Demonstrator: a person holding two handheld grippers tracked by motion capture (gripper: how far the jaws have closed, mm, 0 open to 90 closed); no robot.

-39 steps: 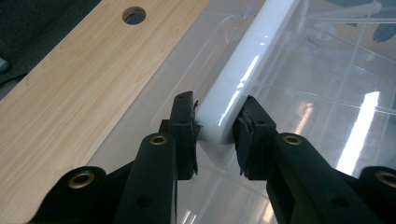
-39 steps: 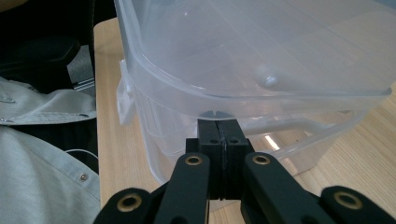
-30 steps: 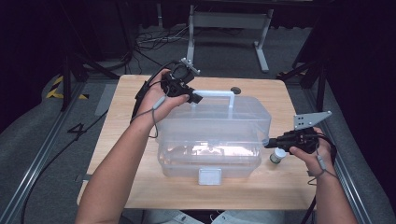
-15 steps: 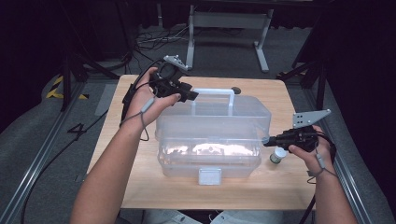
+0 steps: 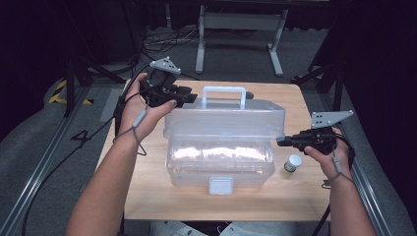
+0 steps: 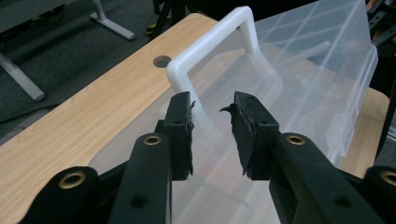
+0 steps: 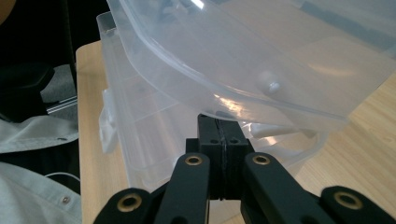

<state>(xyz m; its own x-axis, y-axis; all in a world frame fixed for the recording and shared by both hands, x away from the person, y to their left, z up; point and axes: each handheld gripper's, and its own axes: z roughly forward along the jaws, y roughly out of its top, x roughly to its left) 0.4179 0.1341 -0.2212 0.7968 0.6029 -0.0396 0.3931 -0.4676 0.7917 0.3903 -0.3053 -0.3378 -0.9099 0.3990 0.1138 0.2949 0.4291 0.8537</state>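
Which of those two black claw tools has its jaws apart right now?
The left gripper, up by the white handle of the clear plastic box: a gap shows between its jaws, which have just been closing. The right gripper, at the box's right end, has its jaws pressed together.

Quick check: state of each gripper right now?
Left gripper: open, jaws just closing, at the box lid, nothing gripped.
Right gripper: shut, under the lid's edge, holding nothing visible.

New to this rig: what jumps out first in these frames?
The big clear plastic box mid-table, its lid raised off the base, white handle standing at the back. The right gripper, jaws shut, has its tips under the lid's right edge; the left gripper hangs open by the handle, gripping nothing. A small white-capped jar stands right of the box.
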